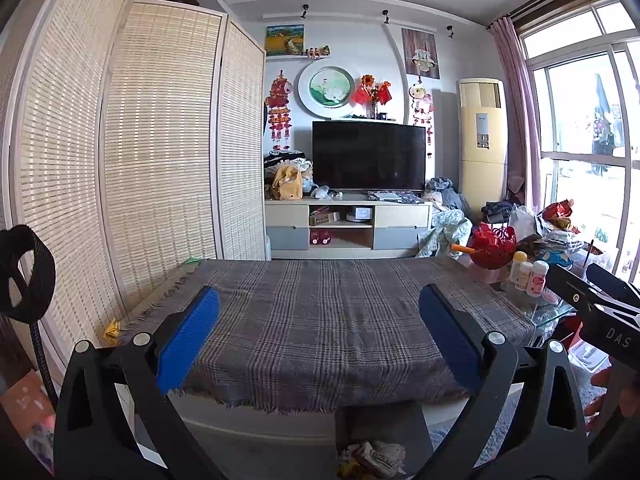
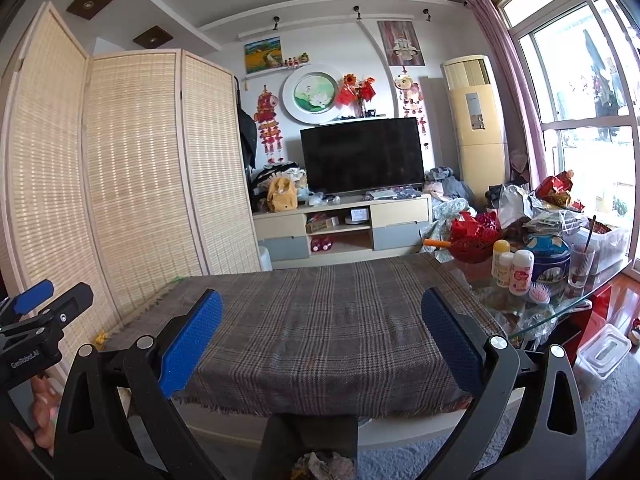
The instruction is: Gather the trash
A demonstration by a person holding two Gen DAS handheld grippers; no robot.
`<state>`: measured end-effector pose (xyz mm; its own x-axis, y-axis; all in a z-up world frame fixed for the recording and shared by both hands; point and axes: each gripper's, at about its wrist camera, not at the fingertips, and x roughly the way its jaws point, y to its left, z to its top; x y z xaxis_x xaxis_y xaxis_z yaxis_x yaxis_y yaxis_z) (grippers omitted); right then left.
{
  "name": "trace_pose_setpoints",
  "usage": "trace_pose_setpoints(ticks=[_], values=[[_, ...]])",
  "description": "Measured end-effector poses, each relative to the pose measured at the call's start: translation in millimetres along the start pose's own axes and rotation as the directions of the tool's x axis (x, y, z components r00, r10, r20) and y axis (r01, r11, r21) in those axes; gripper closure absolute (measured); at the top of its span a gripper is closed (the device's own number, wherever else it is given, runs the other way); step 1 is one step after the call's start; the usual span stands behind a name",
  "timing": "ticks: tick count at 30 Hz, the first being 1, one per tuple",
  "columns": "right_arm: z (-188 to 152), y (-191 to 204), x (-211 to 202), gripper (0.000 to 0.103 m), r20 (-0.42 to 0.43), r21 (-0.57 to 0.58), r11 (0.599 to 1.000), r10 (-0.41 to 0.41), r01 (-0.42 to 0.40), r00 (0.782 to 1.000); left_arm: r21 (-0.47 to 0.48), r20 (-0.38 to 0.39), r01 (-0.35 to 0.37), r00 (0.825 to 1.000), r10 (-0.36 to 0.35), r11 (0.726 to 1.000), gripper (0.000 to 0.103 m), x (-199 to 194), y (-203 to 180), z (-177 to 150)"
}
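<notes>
Crumpled paper trash (image 1: 374,458) lies in a dark bin below the table's near edge, also seen as trash (image 2: 320,466) in the right wrist view. A small yellow scrap (image 1: 112,330) lies on the floor by the screen, left of the table; the same yellow scrap (image 2: 100,337) shows in the other view. My left gripper (image 1: 320,340) hangs open over the plaid cloth (image 1: 320,312) with nothing between its blue pads. My right gripper (image 2: 320,340) is open too, empty, above the plaid cloth (image 2: 320,320). Each gripper shows at the other view's edge.
A bamboo folding screen (image 1: 160,140) stands close on the left. Bottles (image 2: 514,268), a red basket (image 2: 474,236), a blue tin (image 2: 548,258) and a glass (image 2: 580,266) crowd the glass tabletop on the right. A TV stand (image 1: 348,224) is beyond. A plastic box (image 2: 604,350) sits on the floor.
</notes>
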<state>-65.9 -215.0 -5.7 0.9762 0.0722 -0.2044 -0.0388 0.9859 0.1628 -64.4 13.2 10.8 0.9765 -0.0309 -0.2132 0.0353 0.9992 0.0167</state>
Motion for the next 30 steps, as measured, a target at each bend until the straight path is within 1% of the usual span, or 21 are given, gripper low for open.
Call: trace_pose_setpoints(ticks=[20, 22, 25, 27, 30], values=[[0.8, 0.5, 0.4, 0.003, 0.002, 0.005, 1.000, 0.001, -0.001, 1.000, -0.003, -0.006, 0.011, 1.000, -0.011, 1.000, 0.008, 0.7, -0.6, 1.5], [0.7, 0.2, 0.2, 0.003, 0.001, 0.006, 1.000, -0.002, 0.002, 1.000, 0.005, -0.007, 0.002, 1.000, -0.002, 1.000, 0.008, 0.7, -1.9, 0.8], [1.0, -0.1, 0.0, 0.003, 0.002, 0.005, 1.000, -0.002, 0.002, 1.000, 0.018, 0.004, -0.039, 0.999, 0.039, 0.999, 0.008, -0.3, -3.7, -0.2], [1.4, 0.0, -0.2, 0.003, 0.002, 0.006, 1.000, 0.000, 0.000, 1.000, 0.011, -0.002, -0.057, 0.998, 0.057, 0.998, 0.008, -0.2, -2.6, 0.0], [2.0, 0.2, 0.1, 0.003, 0.002, 0.003, 1.000, -0.004, 0.004, 1.000, -0.016, -0.011, -0.047, 0.999, 0.047, 0.999, 0.008, 0.3, 1.4, 0.3]])
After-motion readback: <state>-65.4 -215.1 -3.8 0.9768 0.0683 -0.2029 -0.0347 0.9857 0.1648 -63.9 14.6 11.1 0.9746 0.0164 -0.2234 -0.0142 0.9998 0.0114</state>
